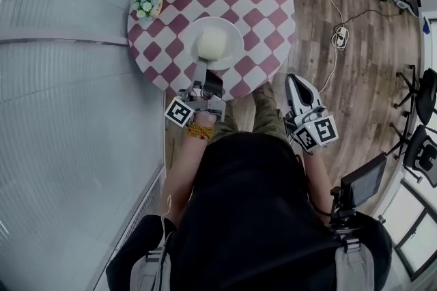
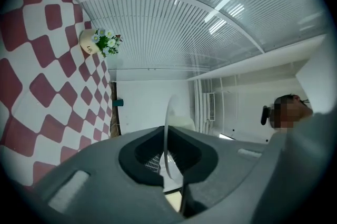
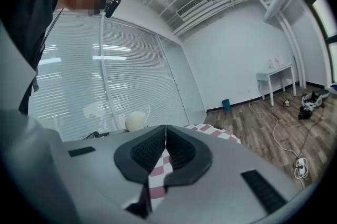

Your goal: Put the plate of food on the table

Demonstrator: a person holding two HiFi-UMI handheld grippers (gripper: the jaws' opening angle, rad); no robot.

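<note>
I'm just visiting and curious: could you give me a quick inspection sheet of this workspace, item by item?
Surface: round table, red-and-white checked top.
Job's things: white plate with pale rounded food, over the table near the person's edge; whether it rests there is unclear.
Clutter: small flower pot on the table.
Grippers: left hand-held gripper shut on the plate's rim; right hand-held gripper shut, empty, beside the table.
Cables: white cable lying right of the table.
Surroundings: wood floor, blinds, office chairs.
</note>
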